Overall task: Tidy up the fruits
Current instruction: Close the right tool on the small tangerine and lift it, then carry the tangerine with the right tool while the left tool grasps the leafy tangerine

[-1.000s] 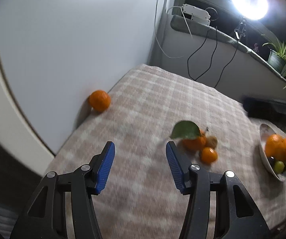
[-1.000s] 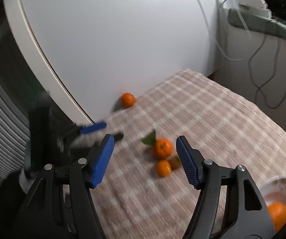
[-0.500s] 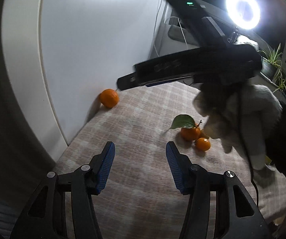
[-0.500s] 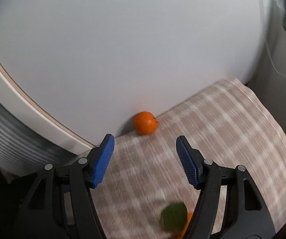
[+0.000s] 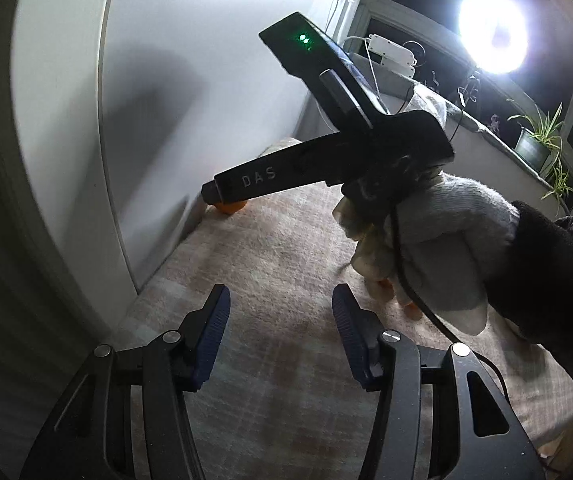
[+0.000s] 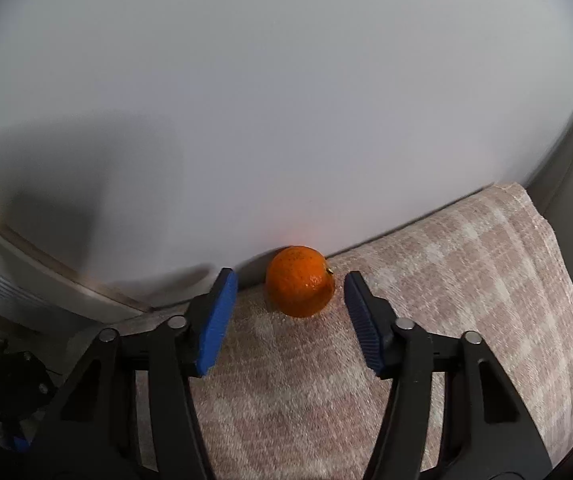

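Observation:
An orange [image 6: 300,286] lies on the checked cloth [image 6: 466,280] against the white wall panel. My right gripper [image 6: 289,280] is open, its blue pads on either side of the orange and not touching it. In the left wrist view the right gripper's black body [image 5: 326,160] and the gloved hand [image 5: 438,248] fill the middle, and only a sliver of that orange [image 5: 230,208] shows under the gripper tip. Small orange fruits [image 5: 384,290] peek out below the glove. My left gripper [image 5: 278,312] is open and empty above the cloth's near part.
The white wall panel [image 6: 286,100] stands right behind the orange. The cloth's edge drops off at the left [image 5: 142,292]. A ring light [image 5: 490,38], cables and a potted plant [image 5: 534,144] are at the back right.
My right gripper has moved in on the orange by the wall, which now sits between its pads. In the left wrist view the right gripper and glove now cover the other fruits.

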`<state>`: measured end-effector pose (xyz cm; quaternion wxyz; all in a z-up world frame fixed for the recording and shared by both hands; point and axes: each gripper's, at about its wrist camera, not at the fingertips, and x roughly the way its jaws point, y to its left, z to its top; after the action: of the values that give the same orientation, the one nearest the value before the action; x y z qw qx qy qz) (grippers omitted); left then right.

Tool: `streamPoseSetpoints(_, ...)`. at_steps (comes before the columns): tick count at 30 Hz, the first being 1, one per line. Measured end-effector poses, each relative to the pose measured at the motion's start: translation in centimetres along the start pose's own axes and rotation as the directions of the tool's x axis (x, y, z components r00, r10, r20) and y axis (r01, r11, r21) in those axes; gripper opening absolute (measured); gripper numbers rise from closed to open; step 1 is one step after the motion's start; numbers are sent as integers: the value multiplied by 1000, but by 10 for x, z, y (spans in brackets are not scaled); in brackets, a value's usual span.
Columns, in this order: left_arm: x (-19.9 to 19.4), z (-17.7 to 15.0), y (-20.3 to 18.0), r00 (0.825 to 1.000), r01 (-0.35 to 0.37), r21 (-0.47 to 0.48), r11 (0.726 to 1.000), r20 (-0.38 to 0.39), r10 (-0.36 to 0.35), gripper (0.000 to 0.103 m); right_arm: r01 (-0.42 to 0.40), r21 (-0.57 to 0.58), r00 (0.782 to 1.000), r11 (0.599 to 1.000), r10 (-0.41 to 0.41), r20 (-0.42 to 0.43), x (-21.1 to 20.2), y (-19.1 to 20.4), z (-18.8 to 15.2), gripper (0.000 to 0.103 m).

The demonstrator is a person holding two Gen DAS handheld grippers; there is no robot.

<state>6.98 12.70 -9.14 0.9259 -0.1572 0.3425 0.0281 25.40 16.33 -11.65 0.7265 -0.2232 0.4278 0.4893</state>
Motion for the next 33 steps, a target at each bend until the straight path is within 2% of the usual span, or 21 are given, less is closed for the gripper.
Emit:
streamPoseSetpoints(4, 4, 0, 4, 1000, -4, -4, 1000, -8, 4, 52, 10, -2, 1000, 1000, -10, -15, 4, 2, 2, 49)
streamPoseSetpoints(7, 7, 0, 4, 1000, 5, -11, 1000, -19, -5, 52, 38, -10, 999, 999, -38, -24, 7, 3, 2, 40)
streamPoseSetpoints(17, 20, 2, -7, 998, 43, 4, 999, -44, -43, 52, -27, 54, 1000, 998, 27, -7, -4, -9, 1, 39)
streamPoseSetpoints(24, 33, 10, -28, 989, 134, 28, 991, -69, -131, 52, -73, 127, 996, 989, 66, 54, -43, -31, -6, 39)
streamPoseSetpoints(28, 47, 16, -46, 979, 186, 45, 981, -90, -182, 52, -43, 136, 997, 990, 33, 73, -66, -42, -15, 39)
streamPoseSetpoints(33, 64, 24, -63, 975, 206, 66, 976, -102, -199, 52, -8, 173, 995, 985, -9, 102, -98, -59, -34, 39)
